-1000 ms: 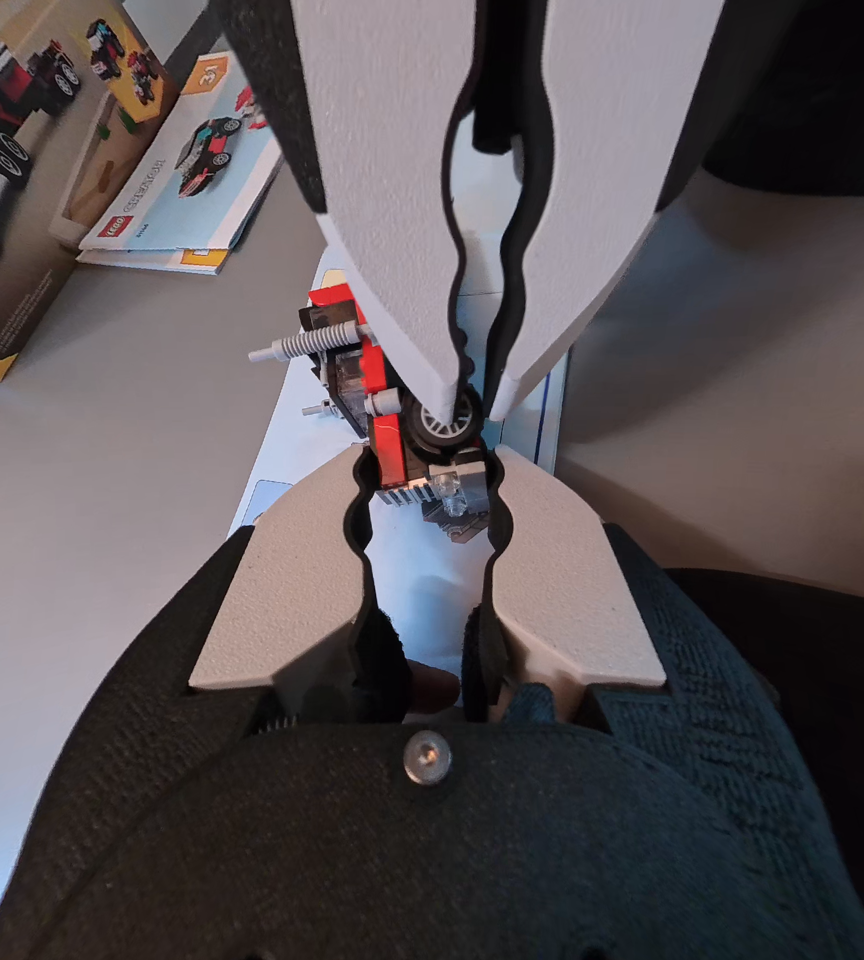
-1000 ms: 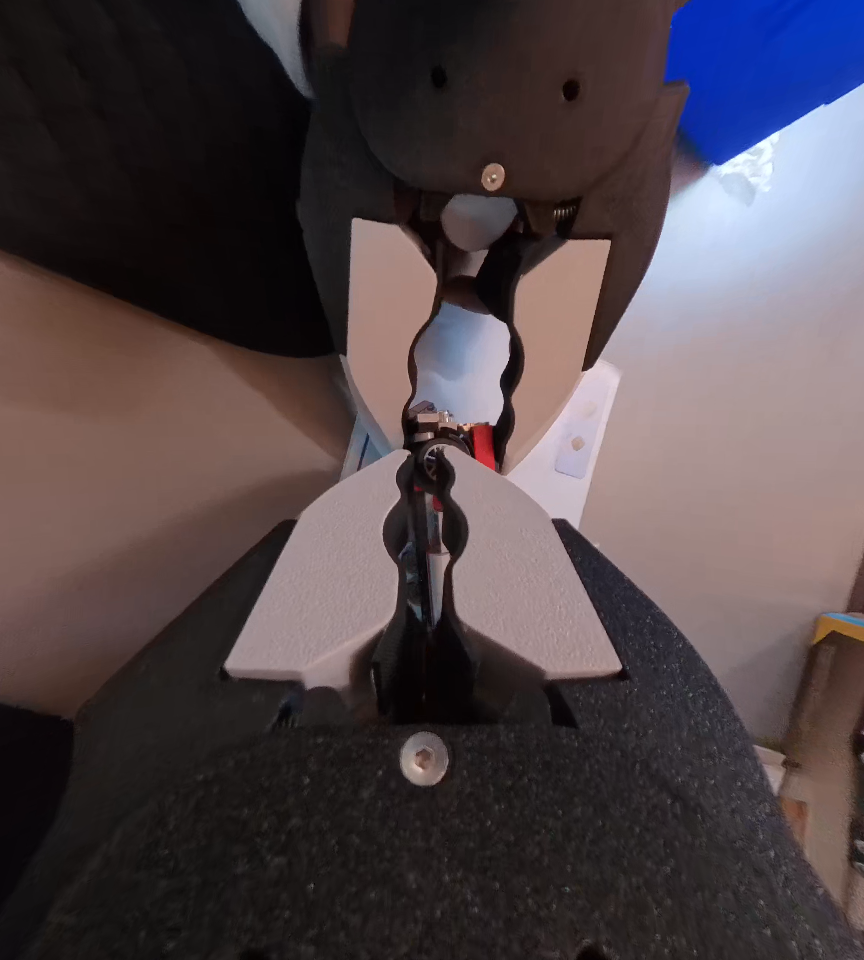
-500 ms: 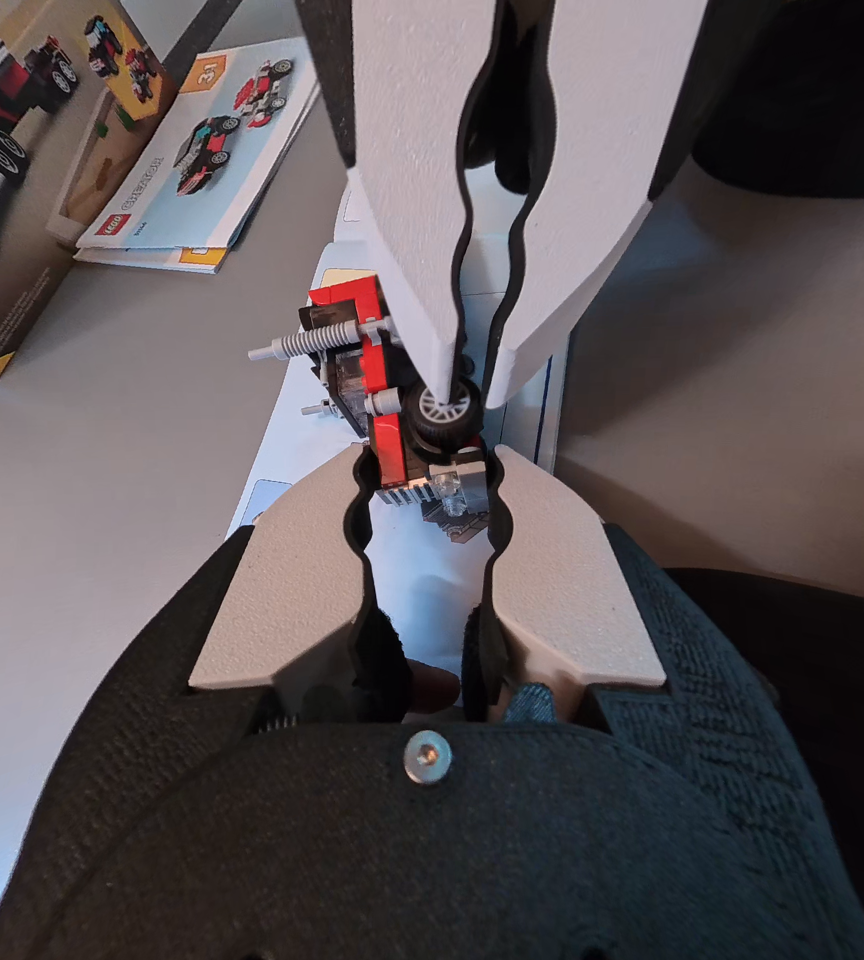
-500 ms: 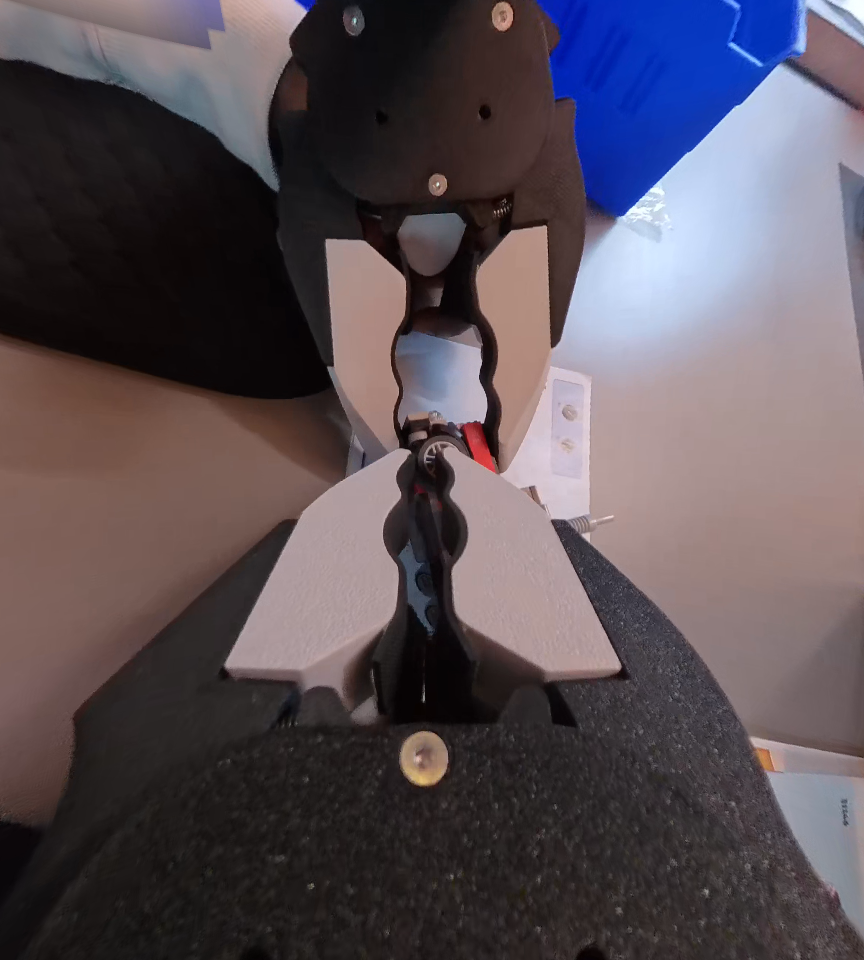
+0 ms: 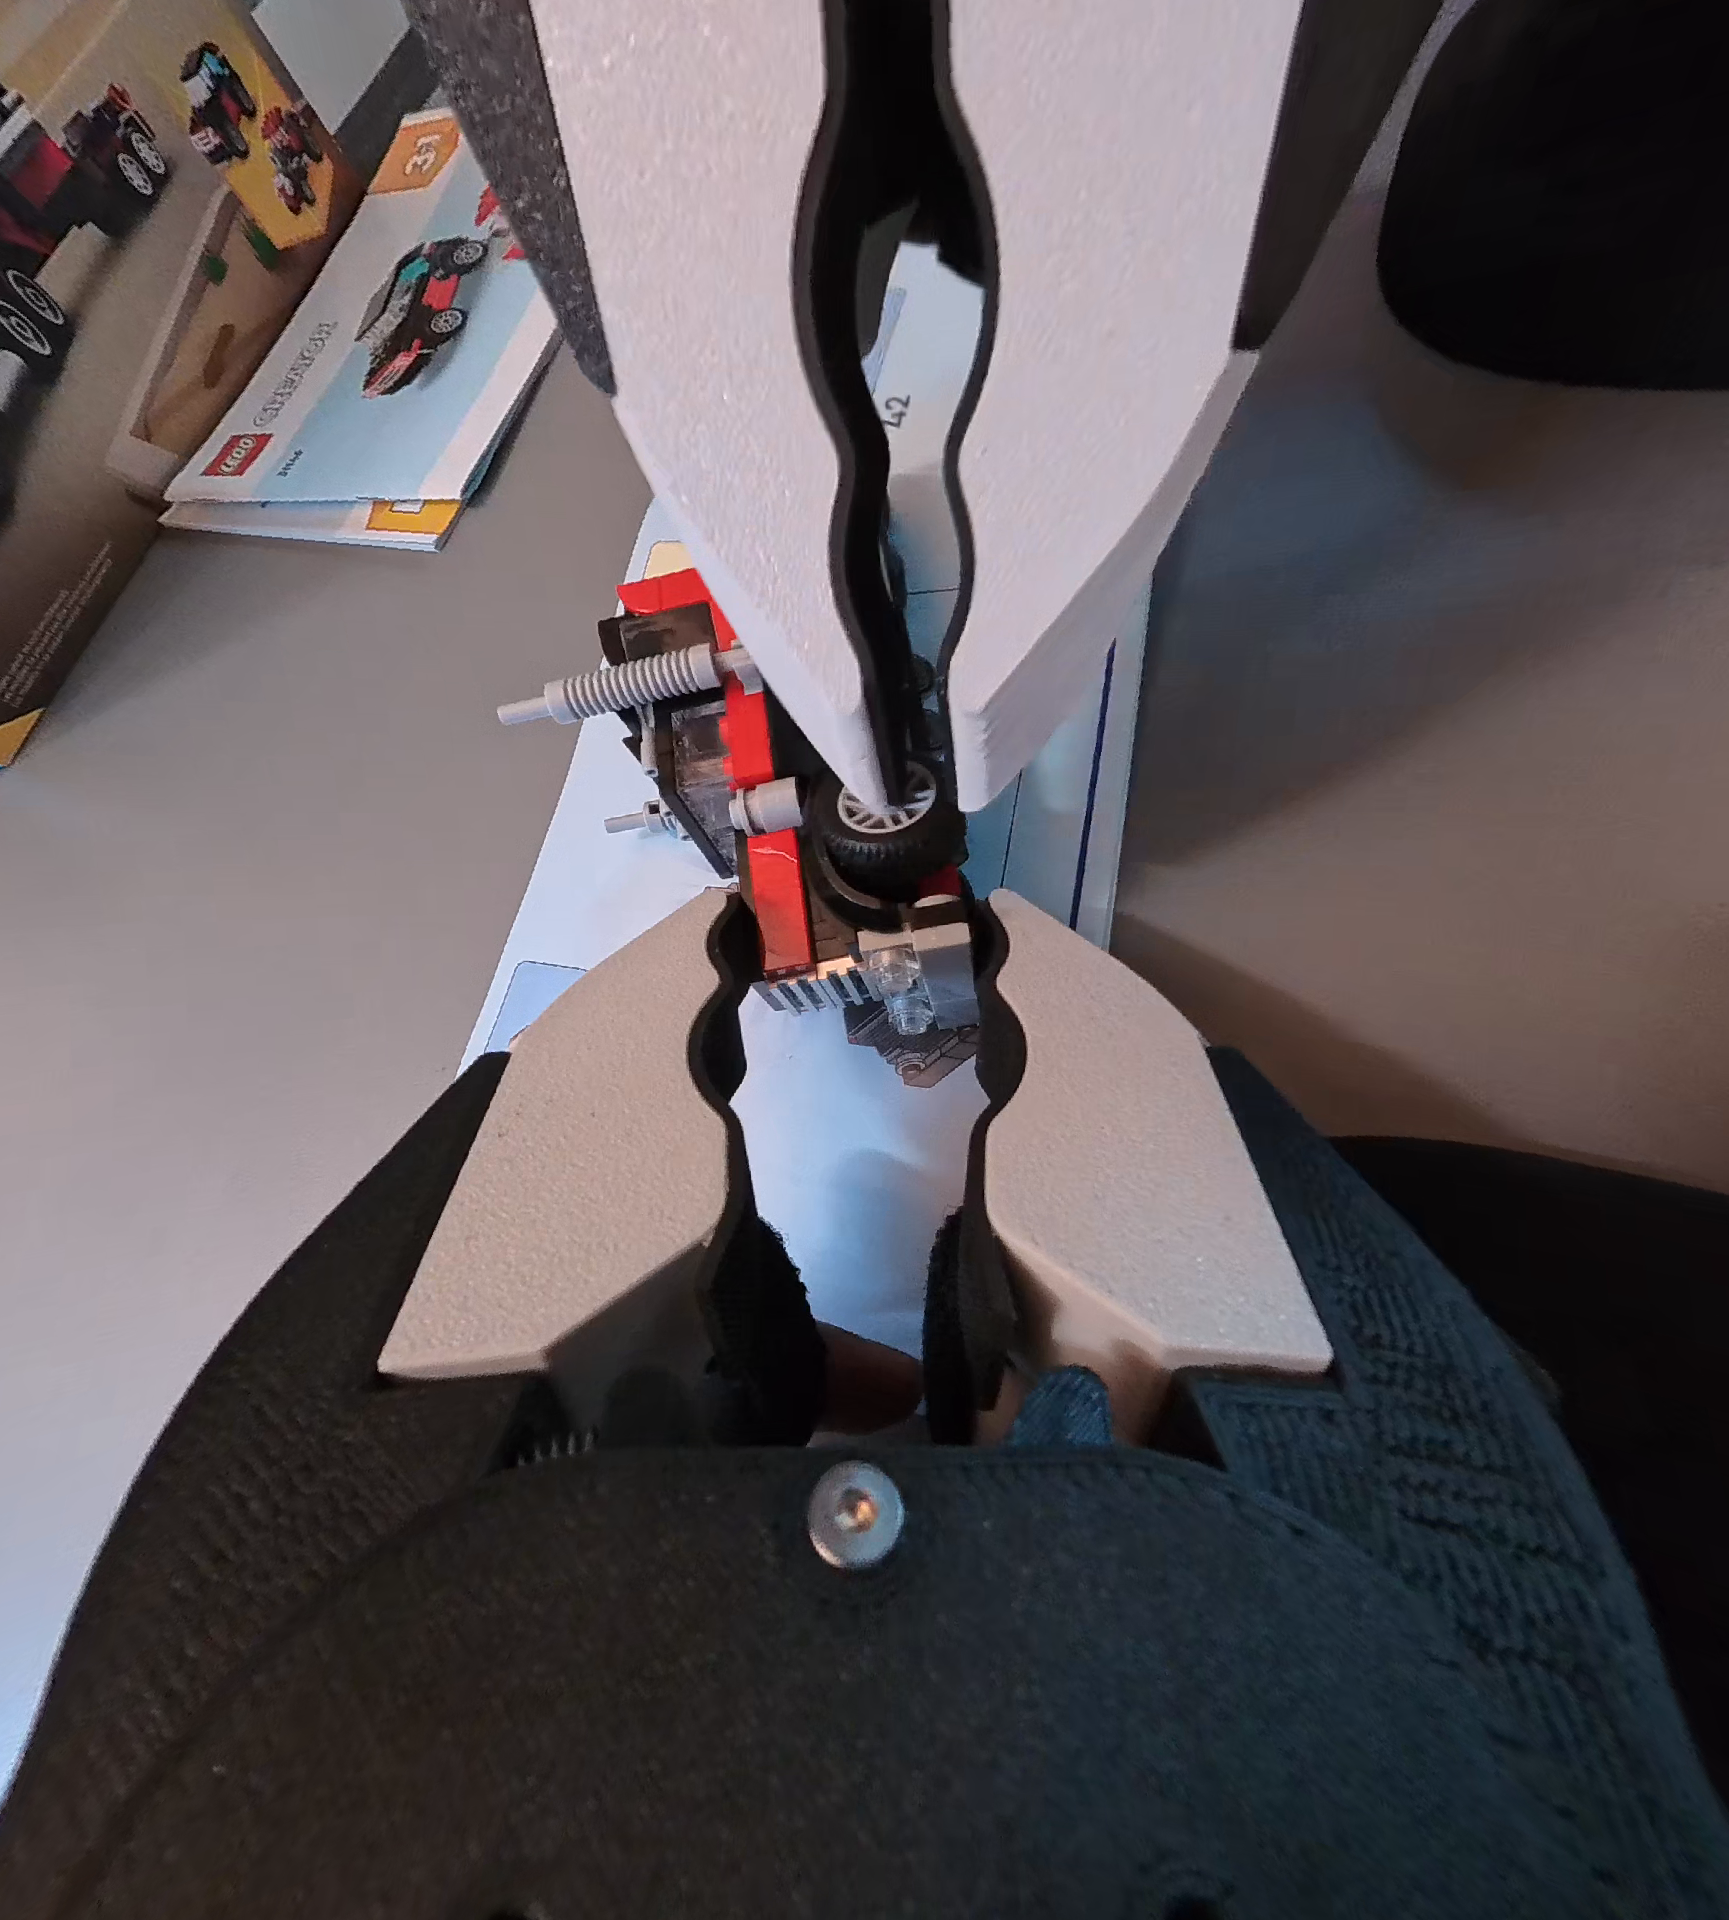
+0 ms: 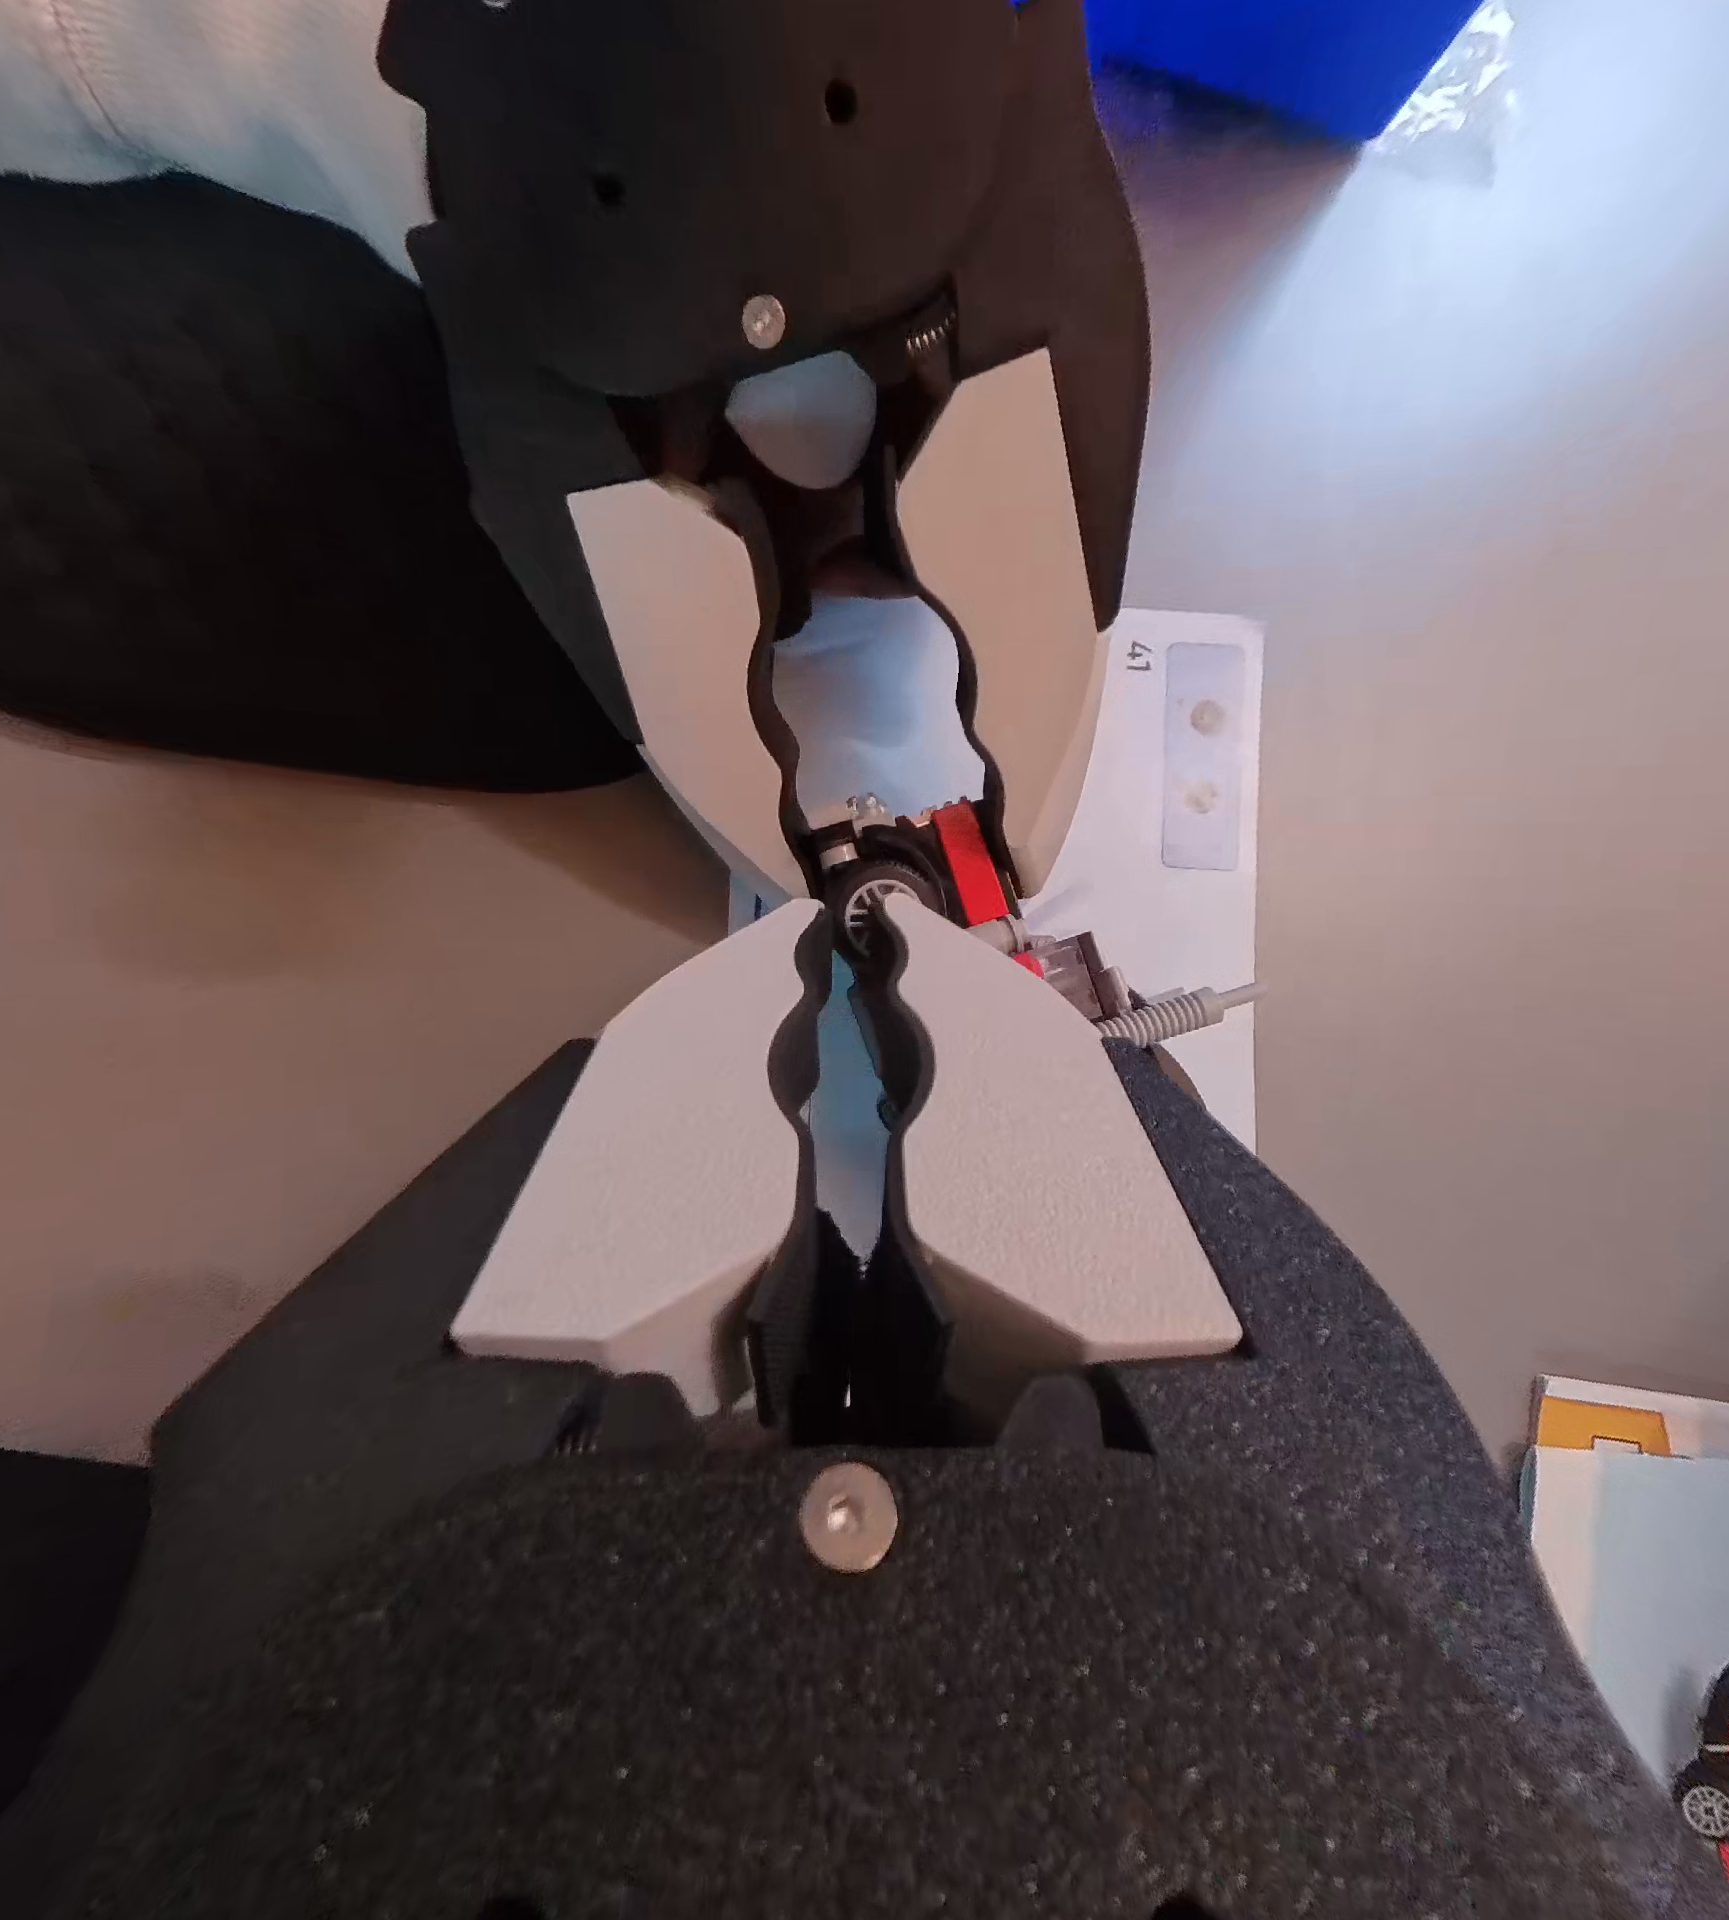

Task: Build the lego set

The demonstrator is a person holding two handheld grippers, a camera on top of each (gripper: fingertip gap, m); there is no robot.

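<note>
A partly built red and black lego car [image 5: 772, 831] is held tilted above an open instruction booklet [image 5: 631, 935]. My left gripper [image 5: 858, 914] is shut on the car's front end; it also shows from above in the right wrist view [image 6: 901, 847]. My right gripper [image 6: 858, 914] comes in from the opposite side and is closed on a black wheel with a grey rim [image 6: 875, 891] at the car's side. In the left wrist view the right gripper [image 5: 917, 795] pinches the wheel [image 5: 881, 826]. A grey ribbed part [image 5: 621, 686] sticks out to the left.
A closed instruction booklet [image 5: 372, 364] and a lego box [image 5: 8, 312] lie at the far left of the grey table [image 5: 216, 831]. A blue bin [image 6: 1255, 52] stands behind. Another booklet [image 6: 1670, 1558] lies at the lower right. A dark padded thing [image 6: 164, 468] lies at the table's edge. My two grippers' fingertips are within a few centimetres of each other.
The right gripper has changed its angle and shifted a little while staying on the wheel. The left gripper still holds the car in the same place.
</note>
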